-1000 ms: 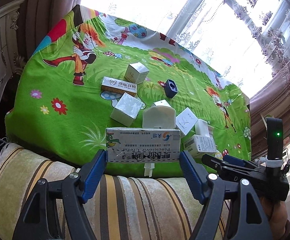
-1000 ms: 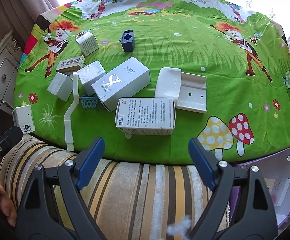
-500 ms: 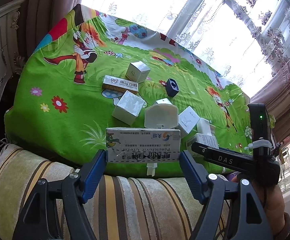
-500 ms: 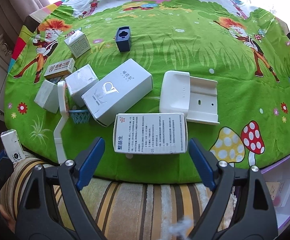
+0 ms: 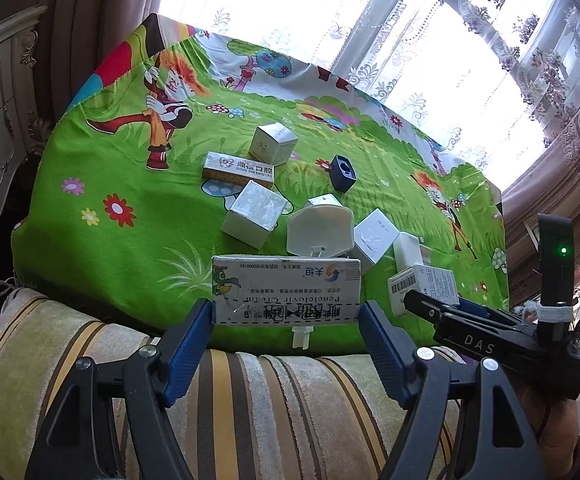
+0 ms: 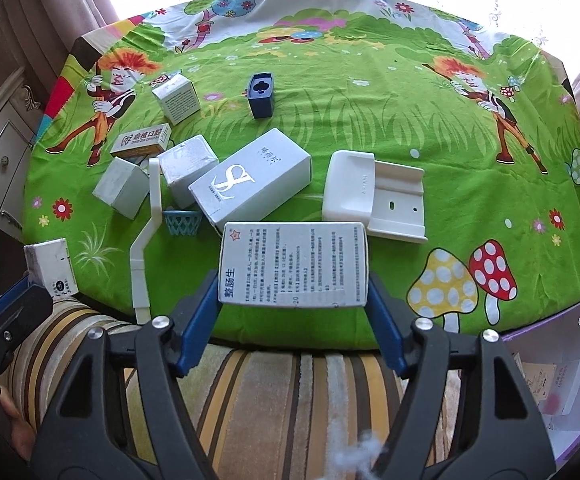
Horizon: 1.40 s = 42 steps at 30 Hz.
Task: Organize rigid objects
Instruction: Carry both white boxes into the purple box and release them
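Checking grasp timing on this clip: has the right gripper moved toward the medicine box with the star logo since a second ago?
Yes. The right gripper has advanced to the white medicine box, its fingers now flanking the box against the green cloth; earlier they were short of it.

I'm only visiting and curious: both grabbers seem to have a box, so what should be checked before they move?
1. Left gripper clamps the cream box on both sides: ok.
2. Right gripper presses both sides of the printed box: ok.
3. Printed box lifted off the green cloth: cannot tell.
4. Printed box clear of the tall white box behind it: cannot tell, they look very close.
5. The two grippers apart from each other: ok.
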Motion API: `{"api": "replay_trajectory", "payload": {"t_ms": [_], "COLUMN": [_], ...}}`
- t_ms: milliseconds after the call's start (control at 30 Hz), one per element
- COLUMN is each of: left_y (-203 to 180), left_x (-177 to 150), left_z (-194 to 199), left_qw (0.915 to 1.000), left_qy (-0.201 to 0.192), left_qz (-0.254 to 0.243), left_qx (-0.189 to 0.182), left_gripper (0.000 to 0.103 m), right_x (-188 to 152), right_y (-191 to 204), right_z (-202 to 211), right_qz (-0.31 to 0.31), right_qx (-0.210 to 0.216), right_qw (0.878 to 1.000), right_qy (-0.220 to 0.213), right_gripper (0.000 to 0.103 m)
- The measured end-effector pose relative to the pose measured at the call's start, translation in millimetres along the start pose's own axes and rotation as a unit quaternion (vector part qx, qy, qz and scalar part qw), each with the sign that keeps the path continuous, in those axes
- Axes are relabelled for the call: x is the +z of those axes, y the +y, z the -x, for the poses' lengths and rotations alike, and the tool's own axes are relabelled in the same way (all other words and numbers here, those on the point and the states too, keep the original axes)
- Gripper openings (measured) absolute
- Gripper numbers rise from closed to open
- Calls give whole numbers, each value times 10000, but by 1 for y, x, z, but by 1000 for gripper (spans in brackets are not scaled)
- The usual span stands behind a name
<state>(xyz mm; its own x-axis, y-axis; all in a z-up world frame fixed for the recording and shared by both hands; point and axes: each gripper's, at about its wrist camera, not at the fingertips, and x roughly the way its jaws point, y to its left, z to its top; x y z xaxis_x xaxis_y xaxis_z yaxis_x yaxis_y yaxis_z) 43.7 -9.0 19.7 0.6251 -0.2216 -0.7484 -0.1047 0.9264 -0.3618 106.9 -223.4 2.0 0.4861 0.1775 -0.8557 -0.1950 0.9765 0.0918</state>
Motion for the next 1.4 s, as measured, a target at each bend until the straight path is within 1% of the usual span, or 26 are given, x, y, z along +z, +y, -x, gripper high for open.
{"api": "replay_trajectory", "payload": {"t_ms": [133,333,533,667,833,1000,1167,1400], "left_y": [-6,-19,-41,-61,-89,-123,-152,-189], "left_x": [0,-2,-7,-14,-23,-35,-47,-62], "left_z": [6,14,18,16,12,8,4,3], "left_qw": [9999,9996,9990,9977,9950,9901,9842,9745], "left_qy": [-75,-144,-121,-50,100,232,349,492], "left_qz": [-96,-236,-419,-640,-919,-1264,-1584,-1983], "left_qx": [61,34,-92,-218,-385,-563,-711,-929], "left_gripper": [75,75,75,75,75,75,75,75], "right_x": [-5,-19,-35,-49,-64,-79,-101,-132], "right_y": [-2,-6,-22,-37,-66,-99,-138,-195], "right_z": [16,41,62,75,90,108,121,139], "right_qz": [35,70,-49,-144,-397,-662,-997,-1487], "right_qx": [39,115,188,181,156,22,-211,-629], "right_qw": [9999,9994,9988,9984,9973,9953,9923,9847], "right_qy": [-131,-311,-440,-517,-589,-700,-700,-652], "right_gripper": [73,73,73,73,73,73,73,73]}}
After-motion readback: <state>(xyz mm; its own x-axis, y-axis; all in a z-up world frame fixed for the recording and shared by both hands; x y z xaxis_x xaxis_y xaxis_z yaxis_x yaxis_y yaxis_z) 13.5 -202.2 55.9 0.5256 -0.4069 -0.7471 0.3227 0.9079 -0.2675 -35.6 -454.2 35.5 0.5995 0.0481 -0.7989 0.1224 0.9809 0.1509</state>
